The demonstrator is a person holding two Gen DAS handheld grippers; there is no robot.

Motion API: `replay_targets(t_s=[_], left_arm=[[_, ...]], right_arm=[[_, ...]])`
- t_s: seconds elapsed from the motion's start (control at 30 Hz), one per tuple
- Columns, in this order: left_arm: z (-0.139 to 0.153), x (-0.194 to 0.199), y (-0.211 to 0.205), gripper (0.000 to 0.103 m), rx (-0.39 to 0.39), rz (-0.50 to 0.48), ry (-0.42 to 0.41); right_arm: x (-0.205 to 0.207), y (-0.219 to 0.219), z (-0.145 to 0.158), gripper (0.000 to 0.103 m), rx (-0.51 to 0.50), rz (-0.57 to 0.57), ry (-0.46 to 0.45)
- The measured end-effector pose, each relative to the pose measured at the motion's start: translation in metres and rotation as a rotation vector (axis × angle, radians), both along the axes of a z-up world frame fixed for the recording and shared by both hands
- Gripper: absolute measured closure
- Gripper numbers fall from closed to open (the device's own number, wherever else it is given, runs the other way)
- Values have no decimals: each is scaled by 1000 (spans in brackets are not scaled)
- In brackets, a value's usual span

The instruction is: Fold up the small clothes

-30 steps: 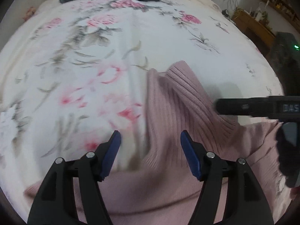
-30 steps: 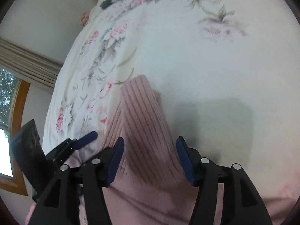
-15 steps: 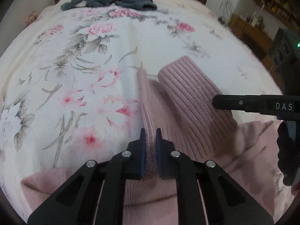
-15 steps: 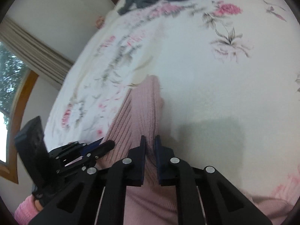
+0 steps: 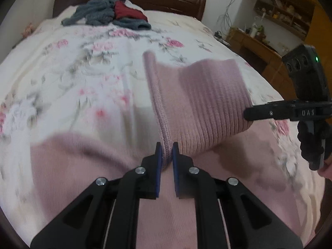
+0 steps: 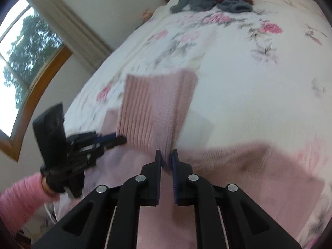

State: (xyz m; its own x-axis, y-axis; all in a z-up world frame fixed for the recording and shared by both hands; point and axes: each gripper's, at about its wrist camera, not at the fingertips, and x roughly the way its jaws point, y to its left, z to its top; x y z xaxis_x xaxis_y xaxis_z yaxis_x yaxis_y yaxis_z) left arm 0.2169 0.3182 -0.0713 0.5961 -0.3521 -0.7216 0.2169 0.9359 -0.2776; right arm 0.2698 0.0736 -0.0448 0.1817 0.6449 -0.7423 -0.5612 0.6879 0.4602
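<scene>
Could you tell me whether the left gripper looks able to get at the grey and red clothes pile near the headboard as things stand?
Probably not yet: the left gripper is shut on the pink sweater's ribbed part, and the clothes pile lies far across the bed.

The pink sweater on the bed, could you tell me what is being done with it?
A person is folding it with handheld tongs, one pair in each hand. The left tongs and the right tongs are each shut on an edge of the ribbed end of the pink sweater, holding it raised above the floral bedspread, while the rest of the garment lies flat below. A heap of grey and red clothes waits by the headboard.
</scene>
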Motion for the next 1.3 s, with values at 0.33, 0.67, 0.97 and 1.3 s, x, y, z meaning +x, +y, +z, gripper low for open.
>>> replay_targets(t_s=[0.33, 0.67, 0.97, 1.3], left_arm=[[-41, -48, 36, 92, -38, 25, 160], [-43, 4, 51, 70, -311, 140, 254], [-45, 58, 39, 84, -289, 185, 216], [-44, 78, 40, 85, -175, 185, 221]], right_arm=[[-52, -29, -50, 94, -136, 24, 87], [-10, -39, -44, 63, -2, -123, 188], [34, -21, -73, 89, 20, -179, 269], [58, -21, -83, 87, 1, -251, 247]])
